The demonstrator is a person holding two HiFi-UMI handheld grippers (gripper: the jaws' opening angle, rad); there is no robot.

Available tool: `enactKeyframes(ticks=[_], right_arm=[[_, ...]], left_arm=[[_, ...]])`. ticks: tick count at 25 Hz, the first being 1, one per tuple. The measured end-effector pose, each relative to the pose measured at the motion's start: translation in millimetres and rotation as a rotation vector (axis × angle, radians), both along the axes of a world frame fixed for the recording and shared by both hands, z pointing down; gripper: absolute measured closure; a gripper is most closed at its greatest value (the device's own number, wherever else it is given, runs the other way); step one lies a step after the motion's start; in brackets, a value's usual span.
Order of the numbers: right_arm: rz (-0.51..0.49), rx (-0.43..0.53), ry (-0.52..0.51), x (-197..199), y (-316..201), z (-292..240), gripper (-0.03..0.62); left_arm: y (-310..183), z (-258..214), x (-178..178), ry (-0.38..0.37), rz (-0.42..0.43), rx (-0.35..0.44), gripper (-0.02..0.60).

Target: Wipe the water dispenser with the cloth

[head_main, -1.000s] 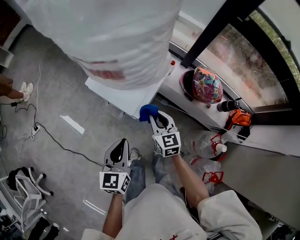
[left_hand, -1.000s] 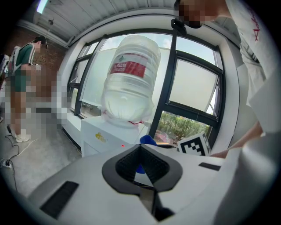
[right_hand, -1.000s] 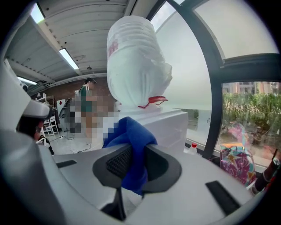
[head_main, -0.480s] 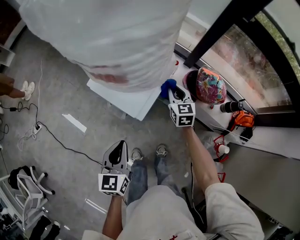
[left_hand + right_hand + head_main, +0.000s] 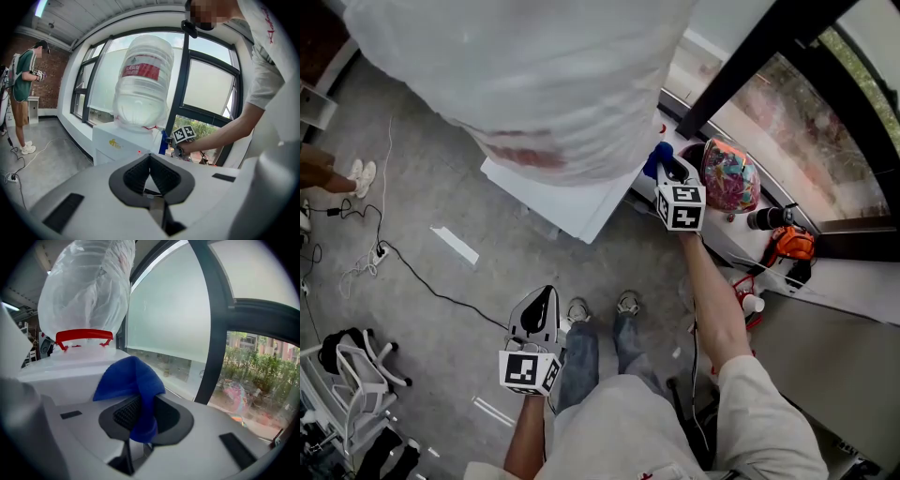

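While in right hand-held gripper (image 5: 142, 414) — 1 cloth (image 5: 129, 378)

White short-sleeved shirt (image 5: 619, 427), blue jeans (image 5: 577, 361); white left hand-held gripper (image 5: 541, 298), right hand-held gripper (image 5: 669, 165), black-white marker cubes (image 5: 528, 371).

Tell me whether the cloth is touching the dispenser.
Cannot tell. The left gripper view puts the cloth at the dispenser's side edge, but no view shows contact or a gap plainly.
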State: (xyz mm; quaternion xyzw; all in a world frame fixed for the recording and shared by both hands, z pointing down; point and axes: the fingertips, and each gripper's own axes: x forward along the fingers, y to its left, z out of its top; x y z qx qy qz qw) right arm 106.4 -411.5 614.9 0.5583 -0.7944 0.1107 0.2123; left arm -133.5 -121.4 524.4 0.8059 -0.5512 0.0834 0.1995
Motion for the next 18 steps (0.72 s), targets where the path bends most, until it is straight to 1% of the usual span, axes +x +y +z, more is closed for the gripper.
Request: enactKeyframes(ticks=[4,8,13,16,18], right_arm=[[0.001,0.020,-0.026,-3.4,31.4,1.7,0.514],[-0.021,0.014,-0.037,-11.0,87.2,12.4,0.514],[-0.109,-0.021,-0.059,-39.6,167.5,26.4,0.514],[-0.165,-0.038,-0.092,-62.6,204.3,29.1,0.514],[-0.186,-0.053,-0.118,-75.7,222.0,31.3,0.514]], left_arm=[[2.3,-0.4,0.4,-0.001,0.005,0.007,0.571],[5.7,1.9,3.3,0.006,0.009,0.006,0.571],[12.6,7.5,16.3,0.017,0.033,0.001,0.571],[16.7,13.9,22.1,0.023,0.038,-0.006,0.571],[20.3,18.3,27.0,0.027,0.044,-0.015,0.571]])
